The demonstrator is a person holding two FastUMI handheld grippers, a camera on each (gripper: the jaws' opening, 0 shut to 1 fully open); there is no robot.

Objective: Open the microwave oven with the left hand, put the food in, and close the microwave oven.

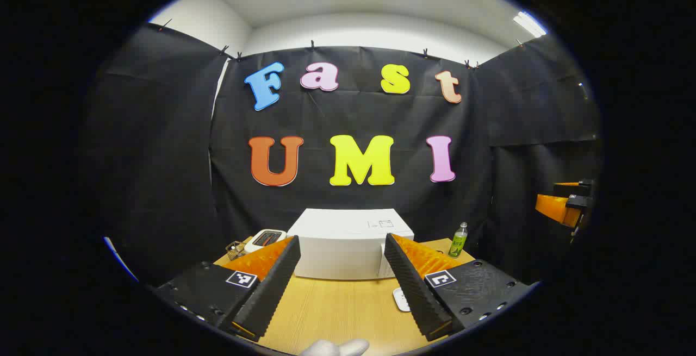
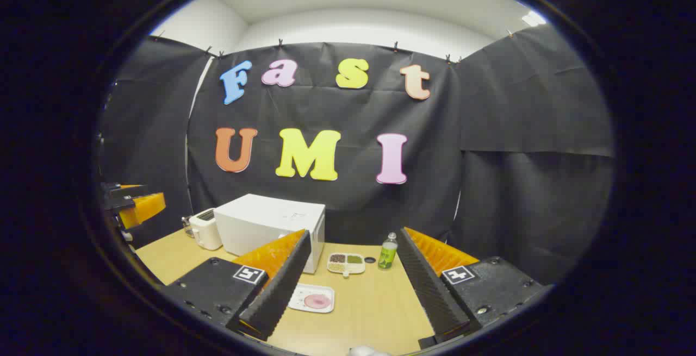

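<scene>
- The microwave oven [image 2: 270, 224] stands at the back of the worktop [image 2: 370, 307], close before the booth wall — door shut.
- A toaster [image 2: 205, 228] sits just beside it, on its left in the right gripper view.
- To its right lie a divided tray [image 2: 346, 262], then a bottle [image 2: 387, 251].
- A plate of food [image 2: 312, 298] lies nearer, in front of the oven's right corner — apart from it.

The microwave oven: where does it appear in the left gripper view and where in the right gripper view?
Left gripper view: the white microwave oven stands at centre, between that gripper's two fingers, door shut.
Right gripper view: the microwave oven stands left of centre, above the left finger.
Shared landmark: the green bottle stands on the table to its right.
</scene>
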